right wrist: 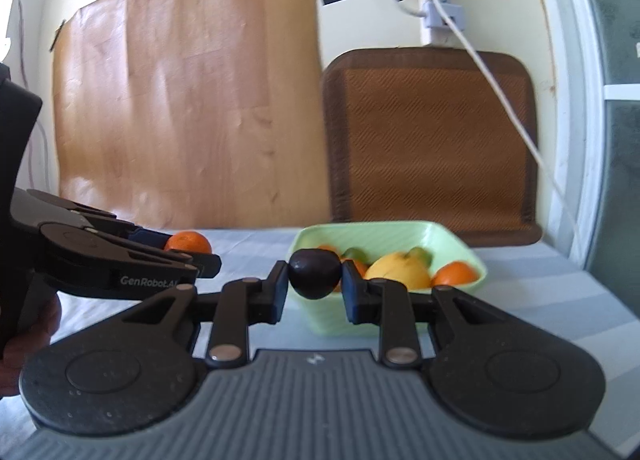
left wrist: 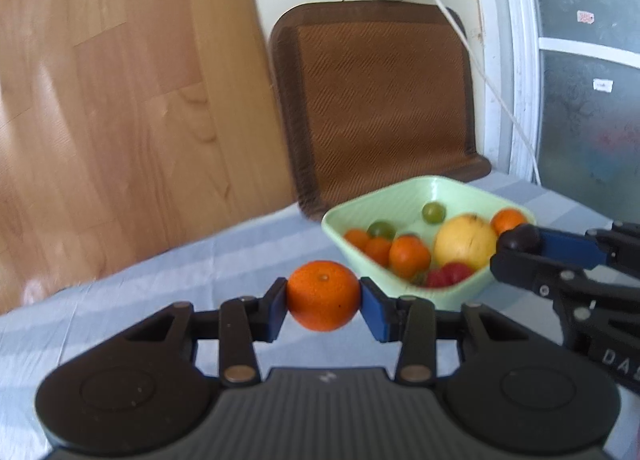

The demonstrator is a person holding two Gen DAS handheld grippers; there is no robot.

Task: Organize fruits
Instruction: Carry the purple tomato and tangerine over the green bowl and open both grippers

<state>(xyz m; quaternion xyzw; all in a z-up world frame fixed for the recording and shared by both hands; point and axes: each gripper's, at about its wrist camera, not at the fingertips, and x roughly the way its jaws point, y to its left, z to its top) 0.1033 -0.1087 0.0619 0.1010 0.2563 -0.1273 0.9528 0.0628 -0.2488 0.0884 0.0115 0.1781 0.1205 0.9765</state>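
Fruit sits mostly in the green bowl on the striped cloth, while two pieces are held in the air, one in each gripper. The left gripper has its jaws closed on an orange, pinched across its middle between the blue pads so that it cannot roll out. It is held in front of the bowl and to the left, clear of the rim. The right gripper clamps a dark round fruit (possibly a plum, though the skin is too dark to be sure) just at the bowl's near edge. Holding both pieces by their widest part looks like a choice for a steady carry. Whether they are on their way into the bowl or out of it cannot be told from here.

Counted in the left view, the bowl holds four small oranges, one of them at the far right, two green grapes, such as the one near the back, one large yellow fruit and something red low at the front, which may be one piece or two. Other fruit may lie hidden beneath. The brown mat leans against the wall behind the bowl, and a white cable hangs across it.
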